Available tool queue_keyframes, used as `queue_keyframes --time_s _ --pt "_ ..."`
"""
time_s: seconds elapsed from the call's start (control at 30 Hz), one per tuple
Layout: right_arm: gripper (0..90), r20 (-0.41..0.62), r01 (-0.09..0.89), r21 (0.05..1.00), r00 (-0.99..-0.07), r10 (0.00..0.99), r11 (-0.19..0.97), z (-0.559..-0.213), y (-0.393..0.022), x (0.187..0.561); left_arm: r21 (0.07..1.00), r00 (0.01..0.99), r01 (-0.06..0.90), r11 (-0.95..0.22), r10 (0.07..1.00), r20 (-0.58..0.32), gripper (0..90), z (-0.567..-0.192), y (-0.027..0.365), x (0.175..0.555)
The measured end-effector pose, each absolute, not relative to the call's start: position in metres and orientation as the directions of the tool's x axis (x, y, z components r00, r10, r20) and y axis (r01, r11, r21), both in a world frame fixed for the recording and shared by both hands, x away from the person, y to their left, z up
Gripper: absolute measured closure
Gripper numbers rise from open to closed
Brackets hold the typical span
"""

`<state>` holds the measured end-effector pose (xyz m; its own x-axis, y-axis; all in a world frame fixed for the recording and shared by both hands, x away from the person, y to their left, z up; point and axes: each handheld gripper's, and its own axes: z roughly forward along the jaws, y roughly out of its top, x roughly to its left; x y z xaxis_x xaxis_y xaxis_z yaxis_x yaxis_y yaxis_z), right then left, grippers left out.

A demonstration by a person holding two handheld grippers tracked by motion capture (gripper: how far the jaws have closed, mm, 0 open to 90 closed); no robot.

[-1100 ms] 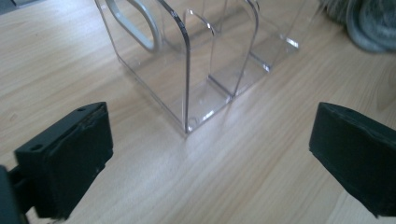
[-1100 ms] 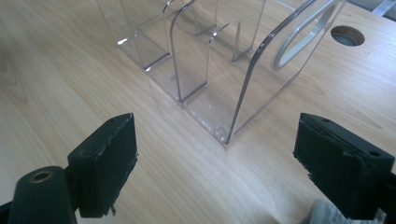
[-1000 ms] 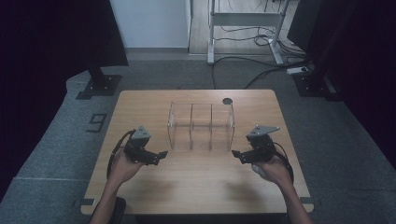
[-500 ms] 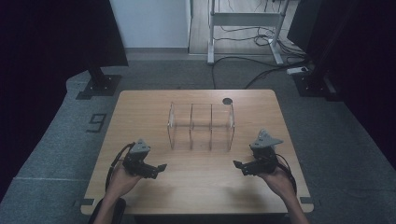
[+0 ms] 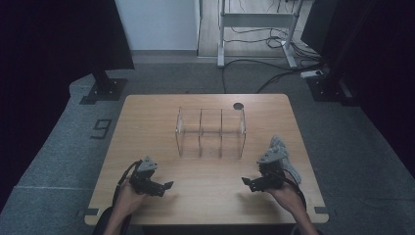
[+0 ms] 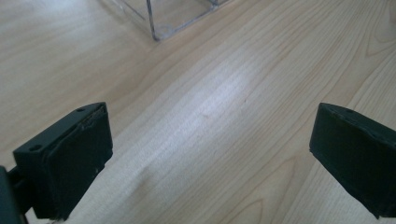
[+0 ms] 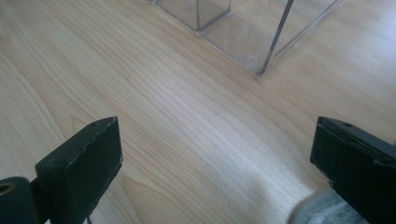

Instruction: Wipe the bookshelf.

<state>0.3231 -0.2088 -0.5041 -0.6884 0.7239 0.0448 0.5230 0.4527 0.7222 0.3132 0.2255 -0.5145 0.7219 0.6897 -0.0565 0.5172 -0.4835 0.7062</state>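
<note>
The table (image 5: 147,122) is light wood, with its near edge toward the person. A clear rack (image 5: 210,132) with upright dividers stands at its middle, slightly nearer the far edge. It looks empty. A small dark disc (image 5: 238,105) lies just beyond the rack's far right corner.

The left gripper (image 5: 165,186) sits low by the near-left corner, the right gripper (image 5: 247,183) by the near-right corner. Both are well apart from the rack. The left jaws gape wide over bare wood with nothing between them. The right jaws have just been opening and stand equally wide, also empty. Something grey (image 7: 322,210) shows under the right gripper; I cannot tell what.

My reading: both hands are settling by the near edge with nothing in hand. Any next move must first reach forward to the rack.
</note>
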Motion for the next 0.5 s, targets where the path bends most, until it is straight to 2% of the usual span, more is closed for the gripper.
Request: queue_keyframes --time_s 0.13,0.5 --pt "0.0 0.038 0.535 0.698 -0.691 0.722 0.476 -0.516 -0.205 0.325 0.675 0.718 0.515 -0.528 0.696 -0.004 0.0 -0.524 0.222 0.314" --pt "0.0 0.014 0.550 0.627 -0.717 0.697 0.552 -0.543 -0.199 0.329 0.588 0.718 0.563 -0.581 0.696 0.001 0.0 -0.542 0.215 0.319"
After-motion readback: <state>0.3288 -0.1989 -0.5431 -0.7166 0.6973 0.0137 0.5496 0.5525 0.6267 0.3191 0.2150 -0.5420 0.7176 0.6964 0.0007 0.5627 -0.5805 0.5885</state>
